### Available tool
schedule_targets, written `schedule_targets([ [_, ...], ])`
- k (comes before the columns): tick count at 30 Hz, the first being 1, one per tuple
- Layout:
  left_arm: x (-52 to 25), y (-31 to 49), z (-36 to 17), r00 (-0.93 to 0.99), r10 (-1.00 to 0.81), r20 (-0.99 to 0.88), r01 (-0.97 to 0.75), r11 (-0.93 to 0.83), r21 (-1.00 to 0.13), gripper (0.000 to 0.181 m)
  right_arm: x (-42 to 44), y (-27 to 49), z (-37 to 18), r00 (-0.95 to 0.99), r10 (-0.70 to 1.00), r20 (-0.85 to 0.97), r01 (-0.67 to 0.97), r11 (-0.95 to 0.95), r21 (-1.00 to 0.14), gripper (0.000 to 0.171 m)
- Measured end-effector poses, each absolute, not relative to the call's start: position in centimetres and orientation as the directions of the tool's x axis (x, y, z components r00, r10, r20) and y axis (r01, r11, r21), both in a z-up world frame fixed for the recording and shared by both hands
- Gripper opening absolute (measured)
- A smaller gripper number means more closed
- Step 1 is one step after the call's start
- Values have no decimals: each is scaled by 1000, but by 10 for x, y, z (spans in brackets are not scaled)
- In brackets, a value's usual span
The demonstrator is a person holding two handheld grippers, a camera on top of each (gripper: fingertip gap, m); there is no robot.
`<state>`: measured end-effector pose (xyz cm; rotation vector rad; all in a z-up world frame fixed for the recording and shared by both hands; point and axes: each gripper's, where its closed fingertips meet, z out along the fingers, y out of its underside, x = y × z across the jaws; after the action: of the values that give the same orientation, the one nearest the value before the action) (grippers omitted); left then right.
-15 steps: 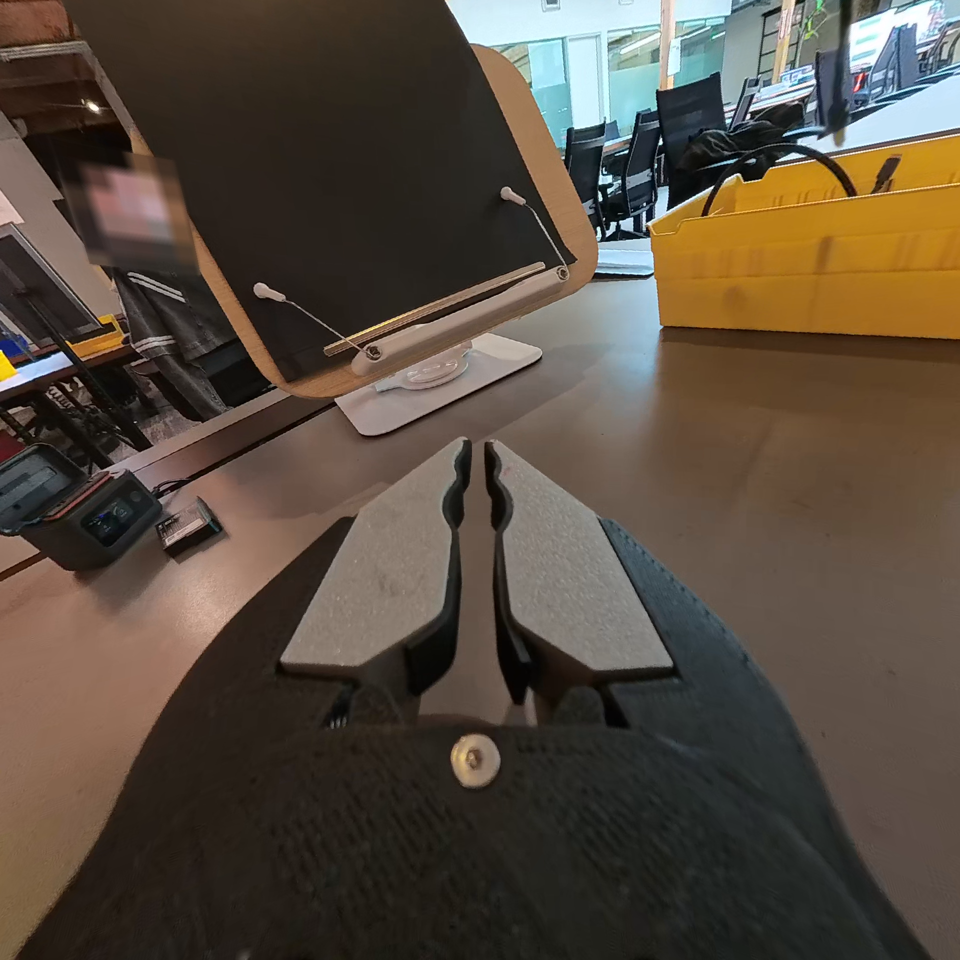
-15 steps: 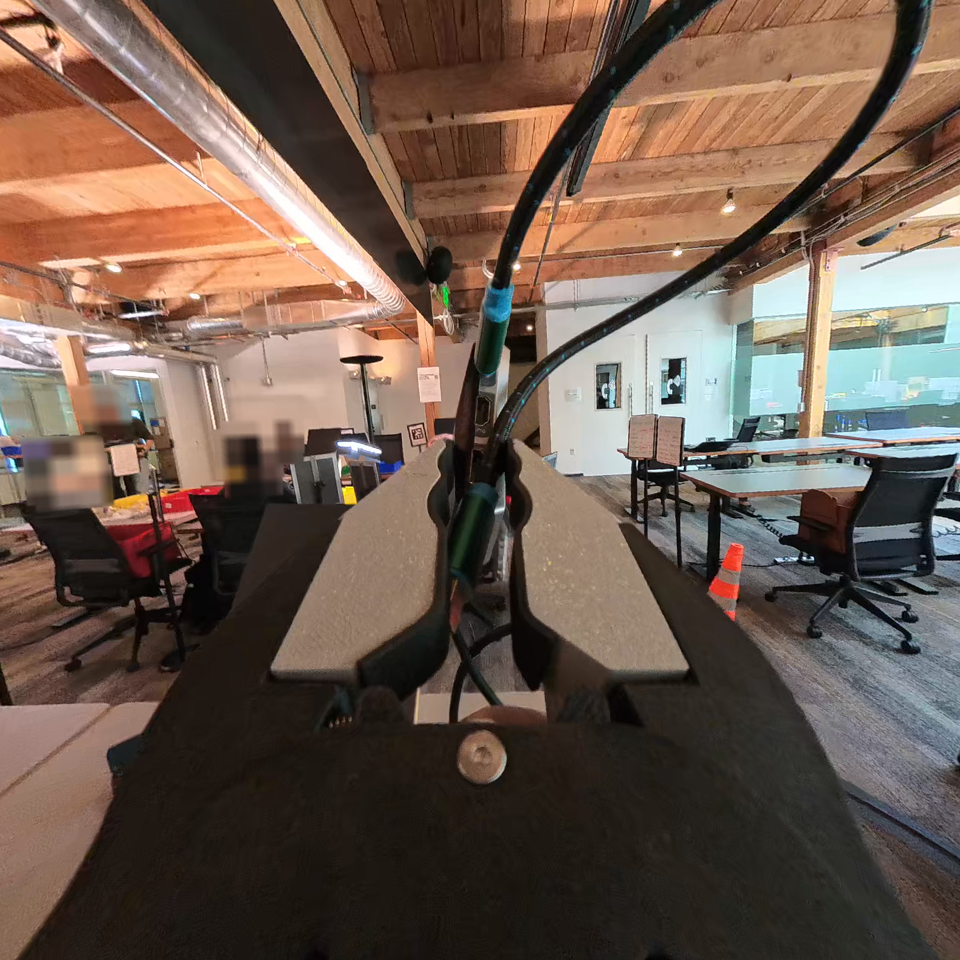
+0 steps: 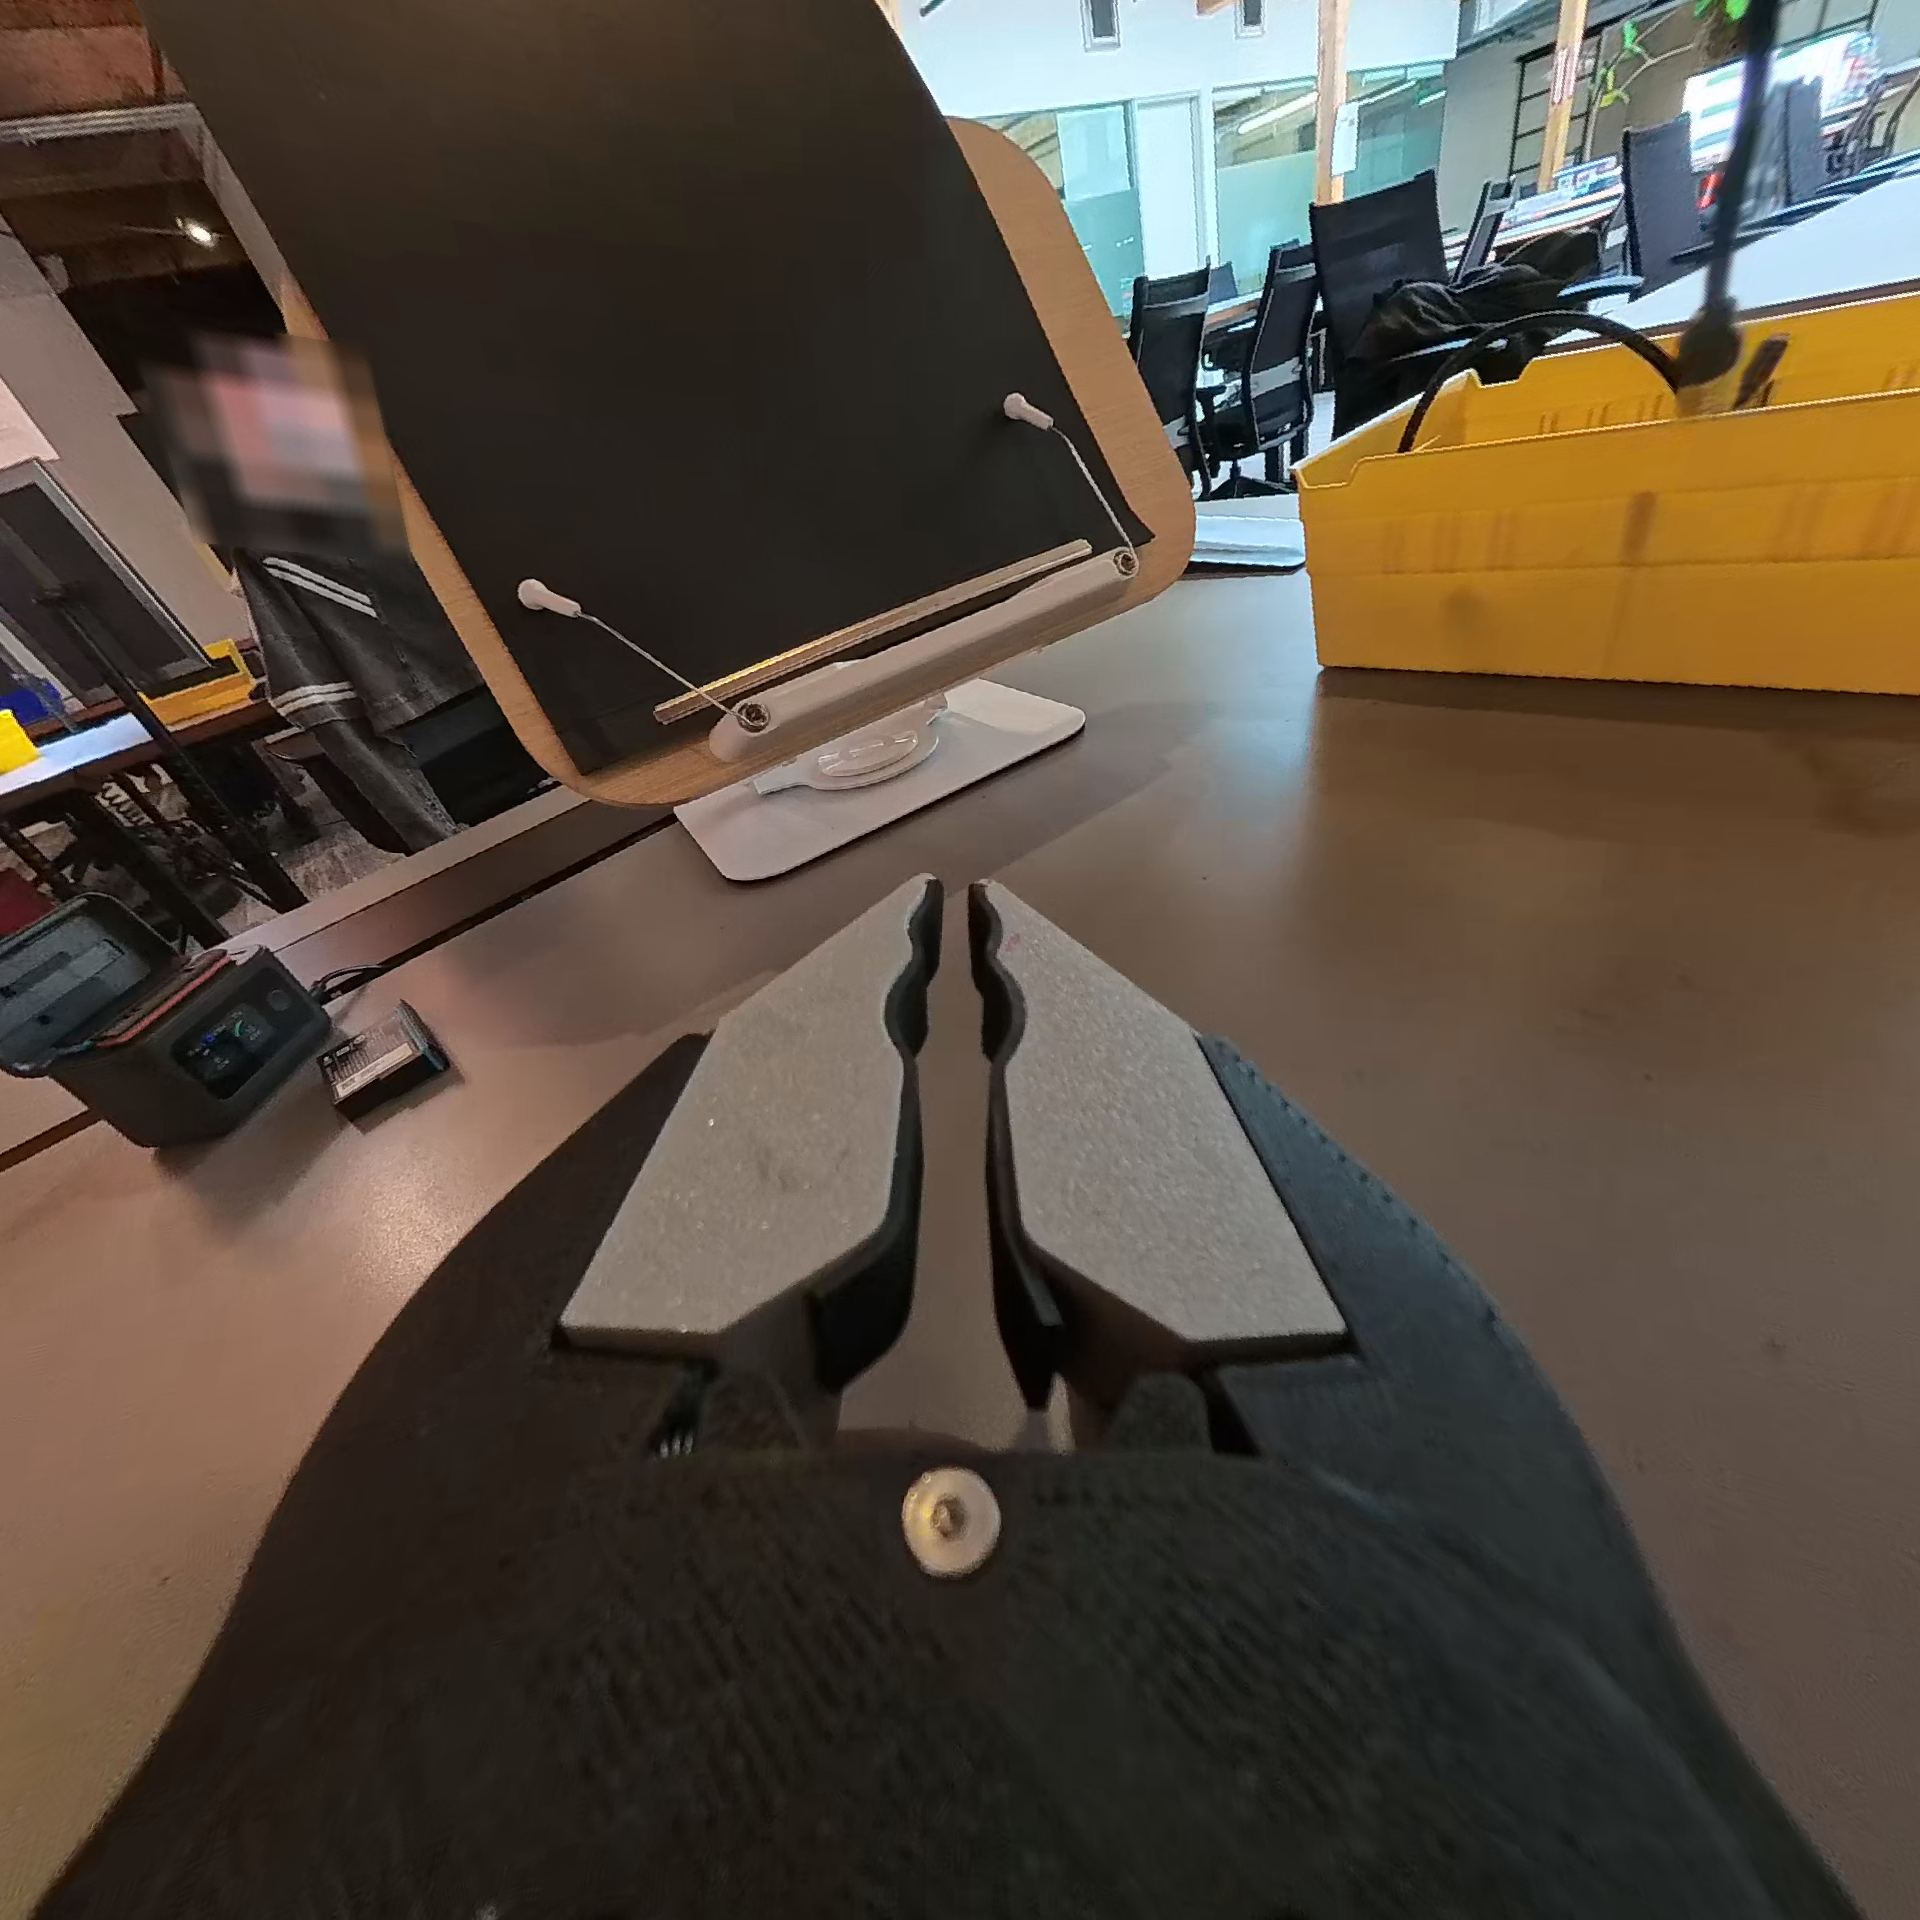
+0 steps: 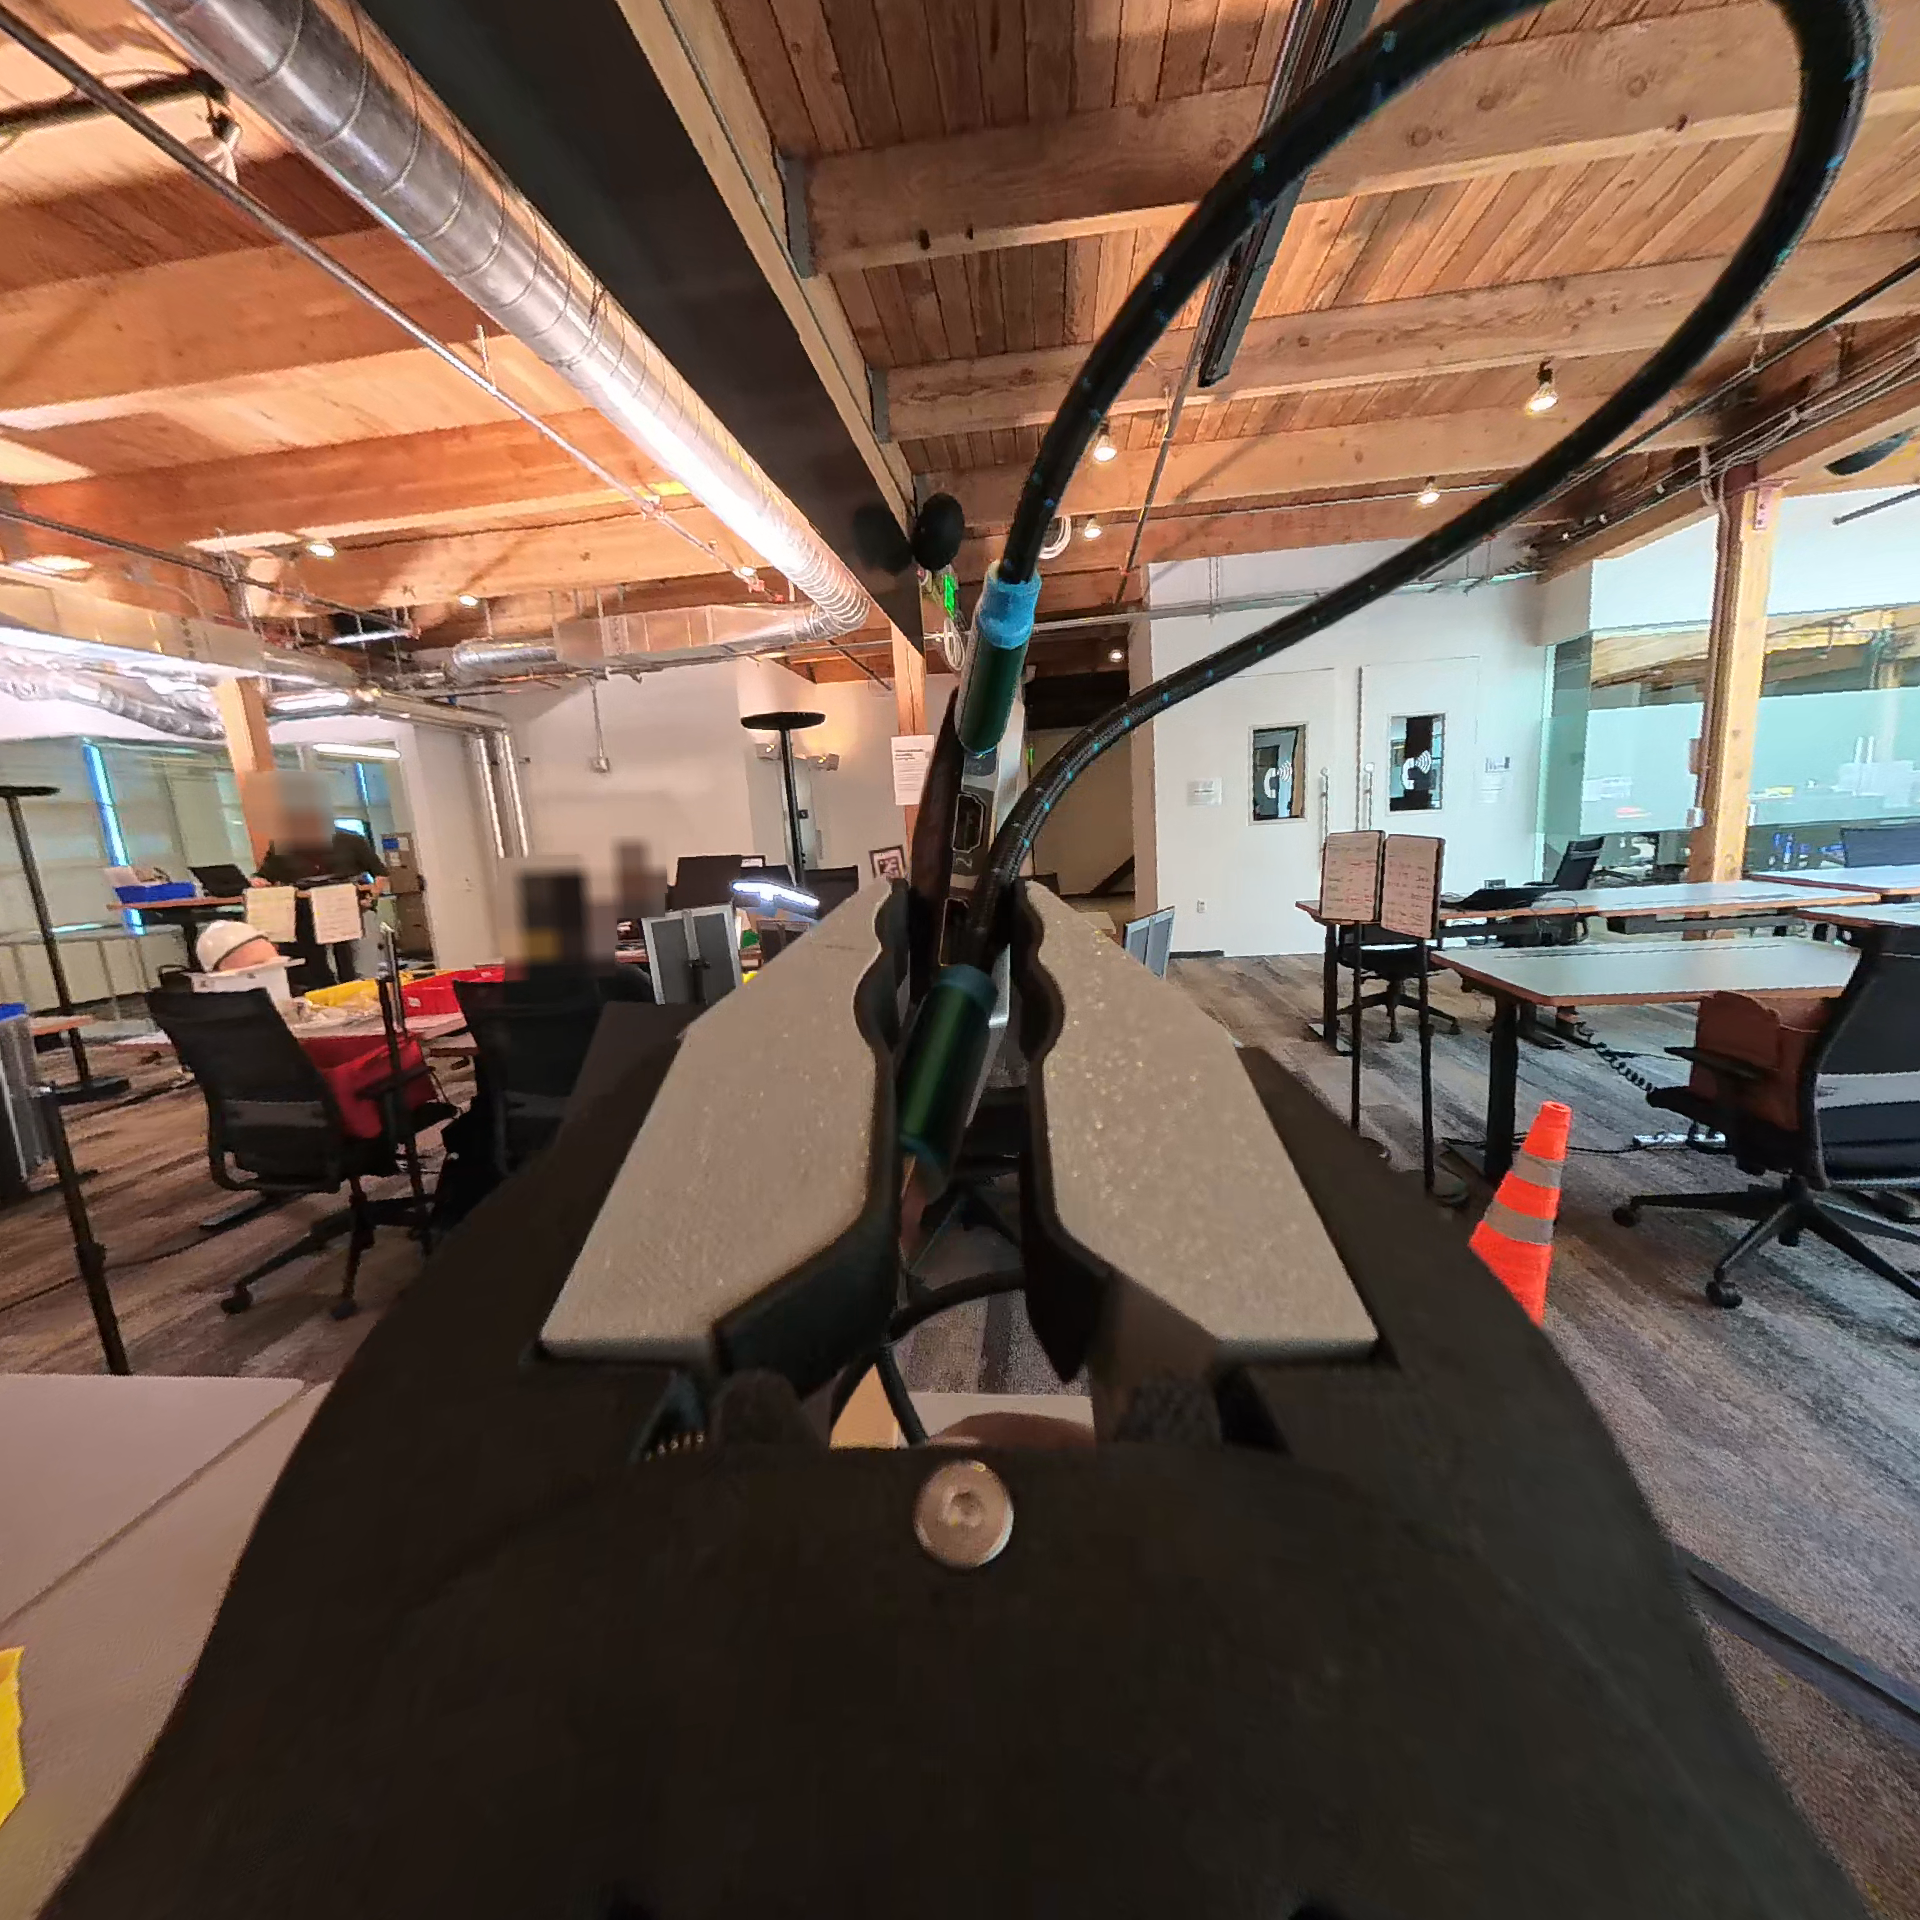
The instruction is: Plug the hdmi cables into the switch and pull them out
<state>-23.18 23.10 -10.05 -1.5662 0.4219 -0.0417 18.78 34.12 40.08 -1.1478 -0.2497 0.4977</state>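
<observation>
In the right wrist view my right gripper (image 4: 958, 914) is raised in the air and shut on a thin silver hdmi switch (image 4: 977, 795) held edge-on, with open ports showing. A green hdmi plug (image 4: 992, 675) sits in the switch's top end. A second green plug (image 4: 940, 1060) lies between the fingers. A black braided cable (image 4: 1558, 343) loops overhead. In the left wrist view my left gripper (image 3: 956, 899) is shut and empty, low over the brown table (image 3: 1507, 1039). A dark cable end (image 3: 1709, 348) hangs over the yellow bin.
A yellow bin (image 3: 1610, 561) holding a black cable stands at the back right. A book stand with a black board (image 3: 675, 416) stands ahead. A small grey case (image 3: 166, 1018) and a black battery (image 3: 384, 1055) lie at the left. Office chairs, desks and an orange cone (image 4: 1522, 1205) stand beyond. Tip to tip, the grippers are about 65 cm apart.
The hanging cable end in the left wrist view has come lower, down to the yellow bin's rim. Both grippers stay shut and have barely shifted.
</observation>
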Motion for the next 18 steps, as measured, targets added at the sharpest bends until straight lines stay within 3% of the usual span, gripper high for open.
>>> schedule_targets([
  [8, -231, 231, -99, 925, -287, -251, -254, 27, -967, 2, 181, 351, 392, 870, 490, -44, -224, 314, -923, 16],
  [13, -231, 231, -100, 925, -287, -249, -252, 26, -967, 2, 177, 376, 349, 864, 502, -31, -156, 208, -966, 16],
  [18, -229, 231, -101, 922, -291, -256, -261, 23, -965, 2, 169, 403, 284, 838, 542, 56, 13, 84, -996, 17],
])
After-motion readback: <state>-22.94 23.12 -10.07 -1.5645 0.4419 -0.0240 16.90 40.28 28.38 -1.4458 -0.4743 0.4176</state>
